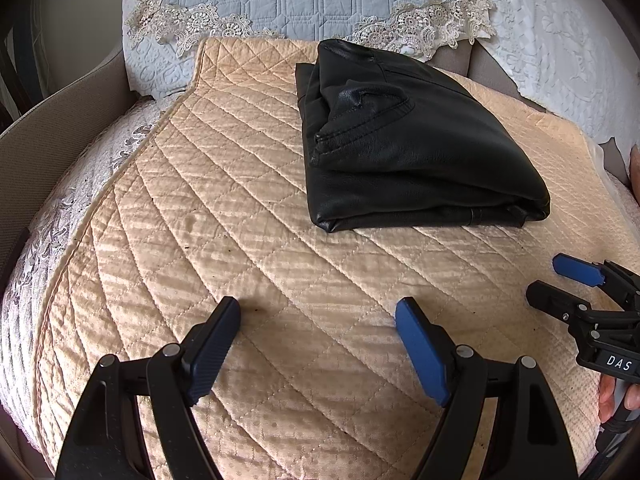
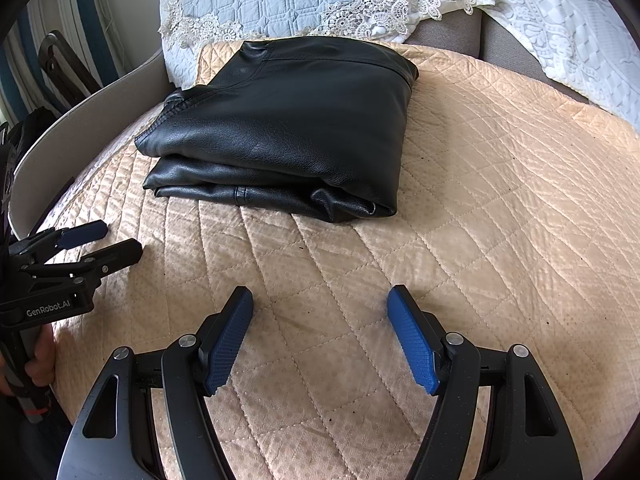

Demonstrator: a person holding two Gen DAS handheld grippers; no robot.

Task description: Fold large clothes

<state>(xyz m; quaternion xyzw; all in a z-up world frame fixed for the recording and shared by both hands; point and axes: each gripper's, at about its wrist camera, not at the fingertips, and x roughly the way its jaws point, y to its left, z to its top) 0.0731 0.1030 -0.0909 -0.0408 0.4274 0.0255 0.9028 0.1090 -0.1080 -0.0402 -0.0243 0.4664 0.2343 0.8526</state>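
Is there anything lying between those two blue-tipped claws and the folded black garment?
No. Between each open hand-held gripper, left and right, and the black garment there is only bare peach quilt; both wrist views show it.

Two printed marks on the gripper bodies, nothing else legible.
White letters "DAS" sit on the black plastic body of the right gripper [image 1: 560,286], seen at the edge of the left wrist view; white "GenRobot.AI" runs along the black plastic body of the left gripper [image 2: 114,240] in the right wrist view.
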